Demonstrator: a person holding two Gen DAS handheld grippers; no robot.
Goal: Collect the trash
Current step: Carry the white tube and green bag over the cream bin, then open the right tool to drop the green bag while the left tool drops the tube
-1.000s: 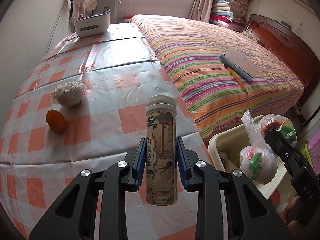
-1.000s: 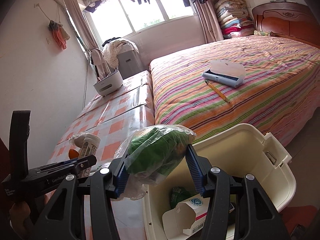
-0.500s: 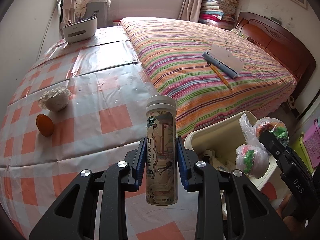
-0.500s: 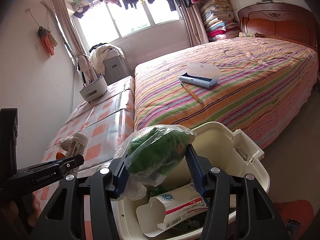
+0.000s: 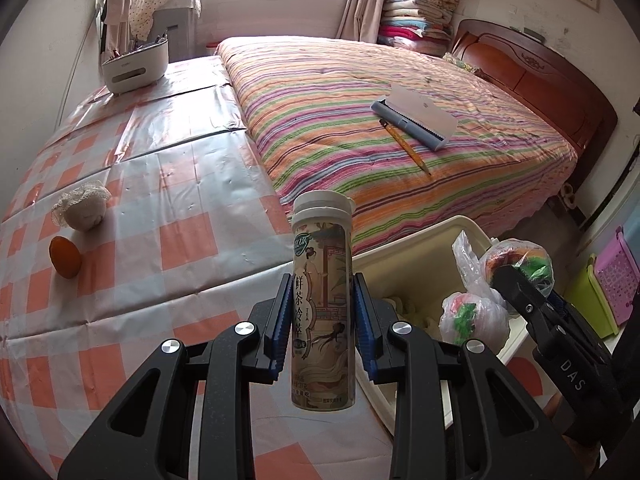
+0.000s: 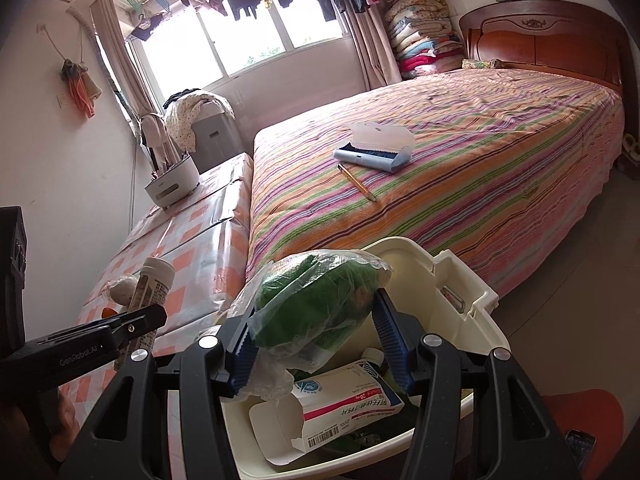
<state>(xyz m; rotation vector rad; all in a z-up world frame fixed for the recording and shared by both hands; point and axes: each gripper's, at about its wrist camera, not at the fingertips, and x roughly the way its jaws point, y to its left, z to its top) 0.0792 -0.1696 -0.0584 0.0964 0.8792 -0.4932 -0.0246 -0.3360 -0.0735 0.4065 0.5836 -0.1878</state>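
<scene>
Left gripper (image 5: 322, 322) jaws clamped on upright tea tube (image 5: 323, 304), over checkered worktop (image 5: 160, 184) edge. Right gripper (image 6: 316, 336) jaws just eased wider, still pinching bagged green trash (image 6: 316, 300) above cream bin (image 6: 460, 280); torn carton (image 6: 340, 404) inside. Striped bed (image 5: 380, 120) behind.

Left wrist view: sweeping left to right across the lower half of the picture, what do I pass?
Orange → lace-trimmed pouch → tea tube in the left gripper → cream bin → plastic bag of trash → green basket → pink basket.
</scene>
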